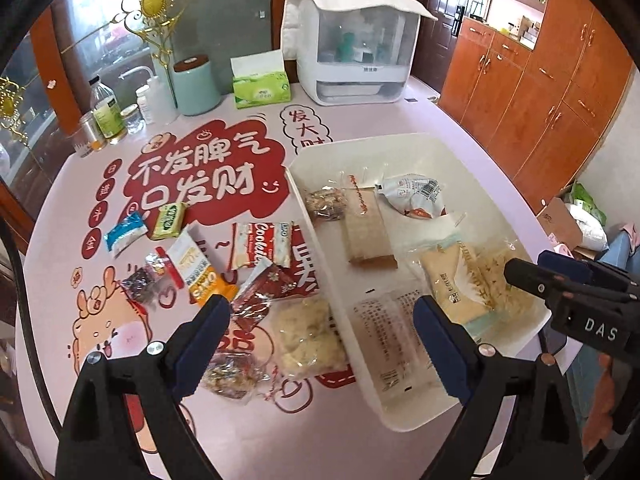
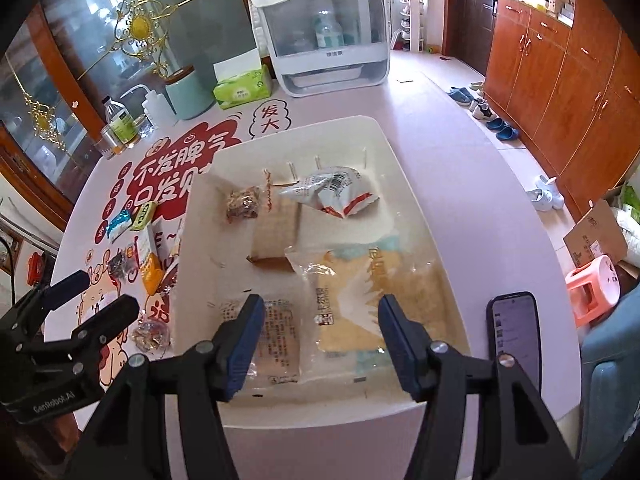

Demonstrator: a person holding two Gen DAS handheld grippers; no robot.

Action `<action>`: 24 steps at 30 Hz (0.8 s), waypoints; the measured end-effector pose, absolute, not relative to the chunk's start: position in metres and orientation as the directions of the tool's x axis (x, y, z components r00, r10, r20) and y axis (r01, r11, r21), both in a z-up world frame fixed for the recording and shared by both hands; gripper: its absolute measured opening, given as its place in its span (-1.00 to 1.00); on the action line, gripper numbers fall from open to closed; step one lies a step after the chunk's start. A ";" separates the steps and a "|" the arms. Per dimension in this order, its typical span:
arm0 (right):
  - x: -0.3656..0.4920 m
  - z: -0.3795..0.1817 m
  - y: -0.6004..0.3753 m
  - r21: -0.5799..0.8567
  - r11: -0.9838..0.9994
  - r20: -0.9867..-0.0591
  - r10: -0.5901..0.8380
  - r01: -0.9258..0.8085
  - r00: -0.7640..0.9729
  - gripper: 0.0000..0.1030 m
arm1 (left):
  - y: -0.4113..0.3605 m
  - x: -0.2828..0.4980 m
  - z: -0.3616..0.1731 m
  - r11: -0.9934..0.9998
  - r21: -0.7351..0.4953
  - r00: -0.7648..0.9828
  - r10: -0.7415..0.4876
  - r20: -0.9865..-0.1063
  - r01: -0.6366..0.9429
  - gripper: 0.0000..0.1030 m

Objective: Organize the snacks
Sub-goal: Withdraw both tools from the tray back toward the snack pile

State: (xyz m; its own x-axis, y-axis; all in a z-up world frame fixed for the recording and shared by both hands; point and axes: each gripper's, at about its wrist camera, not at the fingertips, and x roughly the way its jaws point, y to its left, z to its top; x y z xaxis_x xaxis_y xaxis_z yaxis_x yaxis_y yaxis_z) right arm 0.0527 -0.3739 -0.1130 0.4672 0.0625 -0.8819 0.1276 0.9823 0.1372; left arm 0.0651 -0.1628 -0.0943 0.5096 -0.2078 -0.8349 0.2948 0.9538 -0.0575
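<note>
Your left gripper hangs with jaws spread wide and empty; loose snack packets lie ahead of its left jaw, the white tray ahead of its right. Your right gripper stands part open, gripping nothing, over the tray's wrapped cakes.

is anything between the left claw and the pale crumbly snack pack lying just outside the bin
Nothing visible blocks it. The left claw is open above the pale snack pack, which lies on the table beside the white bin; a nutty pack touches its near-left edge.
</note>
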 end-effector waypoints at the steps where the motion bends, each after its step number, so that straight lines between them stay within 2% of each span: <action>1: 0.052 -0.112 -0.372 0.140 0.982 -0.881 0.065 0.127 0.469 0.16 | -0.160 0.063 -0.092 0.954 -0.053 0.516 -0.205 -0.832 0.295 0.79; 15: 0.045 -0.081 -0.311 0.164 0.986 -0.845 0.124 0.031 0.520 0.16 | -0.087 0.045 -0.058 0.969 -0.080 0.579 -0.206 -0.789 0.235 0.79; 24: 0.050 -0.027 -0.252 0.153 0.985 -0.783 0.172 -0.082 0.599 0.16 | 0.005 0.041 -0.004 0.992 -0.017 0.696 -0.102 -0.711 0.129 0.80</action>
